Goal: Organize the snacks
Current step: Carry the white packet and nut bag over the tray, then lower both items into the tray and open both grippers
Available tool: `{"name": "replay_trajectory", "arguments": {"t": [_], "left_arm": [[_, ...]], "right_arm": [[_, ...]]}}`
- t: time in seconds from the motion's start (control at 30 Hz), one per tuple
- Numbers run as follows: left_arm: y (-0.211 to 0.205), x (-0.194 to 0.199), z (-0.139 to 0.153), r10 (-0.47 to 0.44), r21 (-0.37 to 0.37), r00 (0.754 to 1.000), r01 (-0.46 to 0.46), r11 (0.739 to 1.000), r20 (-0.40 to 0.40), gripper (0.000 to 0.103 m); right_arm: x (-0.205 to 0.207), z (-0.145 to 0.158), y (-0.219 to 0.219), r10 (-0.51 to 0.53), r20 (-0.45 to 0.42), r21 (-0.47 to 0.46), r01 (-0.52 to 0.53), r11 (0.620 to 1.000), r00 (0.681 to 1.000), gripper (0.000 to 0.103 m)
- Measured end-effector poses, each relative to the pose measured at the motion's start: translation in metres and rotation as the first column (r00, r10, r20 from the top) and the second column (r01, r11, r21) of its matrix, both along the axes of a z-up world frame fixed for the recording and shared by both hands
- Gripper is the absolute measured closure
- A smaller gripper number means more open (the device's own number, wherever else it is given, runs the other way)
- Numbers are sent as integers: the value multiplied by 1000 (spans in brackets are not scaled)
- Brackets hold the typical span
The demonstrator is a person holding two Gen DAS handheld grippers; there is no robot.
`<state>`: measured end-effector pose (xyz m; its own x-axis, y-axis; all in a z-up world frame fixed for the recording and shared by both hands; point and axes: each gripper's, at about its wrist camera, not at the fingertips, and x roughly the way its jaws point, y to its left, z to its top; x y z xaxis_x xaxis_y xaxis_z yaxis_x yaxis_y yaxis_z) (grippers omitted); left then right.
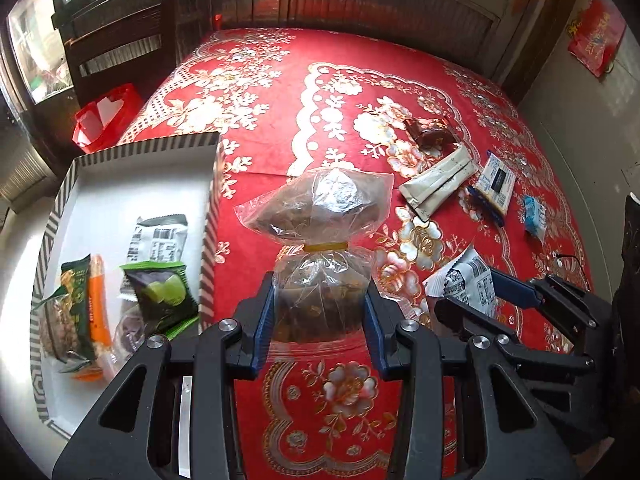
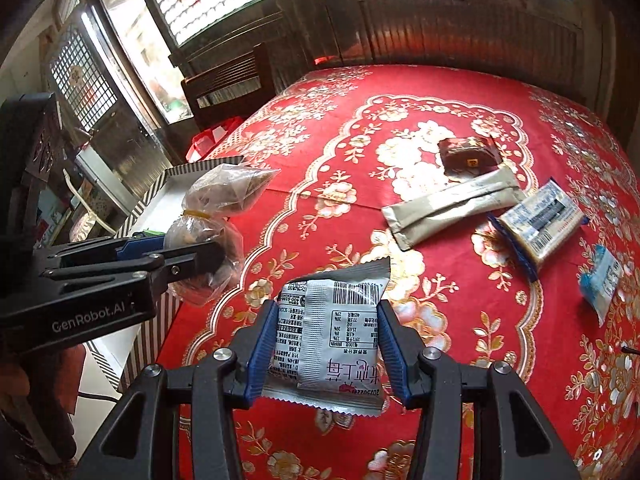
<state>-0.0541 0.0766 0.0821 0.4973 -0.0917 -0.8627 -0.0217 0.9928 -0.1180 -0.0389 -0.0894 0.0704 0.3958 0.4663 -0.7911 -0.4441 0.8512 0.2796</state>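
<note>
While both grippers hang above a table covered in a red floral cloth (image 1: 320,100), each one has a snack pinched between its blue pads. The left gripper (image 1: 319,312) is closed partway on a clear plastic bag (image 1: 320,280) of brown snacks, tied at the neck with a yellow band; the bag's loose top fans out above the pads. The right gripper (image 2: 328,344) is closed partway on a white snack packet (image 2: 332,328) printed with a barcode and small text, its crimped edges sticking out above and below the pads.

At the left edge of the table sits a white tray with a striped rim (image 1: 140,148). Inside it lie a green packet showing a lime (image 1: 160,296), a white packet with a barcode (image 1: 160,240), an orange stick packet (image 1: 98,304) and a bag of nuts (image 1: 64,320).

On the cloth to the right, well apart from the tray, lie a dark brown packet (image 2: 468,156), a long beige packet (image 2: 448,208), a blue-edged packet (image 2: 540,224) and a small light-blue packet (image 2: 604,276). The beige packet touches the brown one. A red bag (image 1: 104,116) stands on the floor beyond the tray, beside a dark wooden chair (image 1: 120,36).
</note>
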Motion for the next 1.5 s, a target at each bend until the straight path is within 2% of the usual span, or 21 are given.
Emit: {"name": "replay_trajectory", "arguments": {"t": [0.33,0.7,1.23,1.5], "left_arm": [[54,-31,3,106,15,994,-106,994,10,64],[116,-50,-2,237,35,971,-237,971,11,64],[169,-60,-19,340,49,940,-339,940,-21,64],[179,-60,-26,359,46,933,-357,933,-35,64]], "right_arm": [[-9,9,62,123,17,-1,-123,992,992,55],[-17,16,122,247,32,-33,-246,969,968,55],[-18,16,194,385,29,-60,-383,922,922,55],[-16,-3,224,433,-7,-75,-432,899,902,55]]}}
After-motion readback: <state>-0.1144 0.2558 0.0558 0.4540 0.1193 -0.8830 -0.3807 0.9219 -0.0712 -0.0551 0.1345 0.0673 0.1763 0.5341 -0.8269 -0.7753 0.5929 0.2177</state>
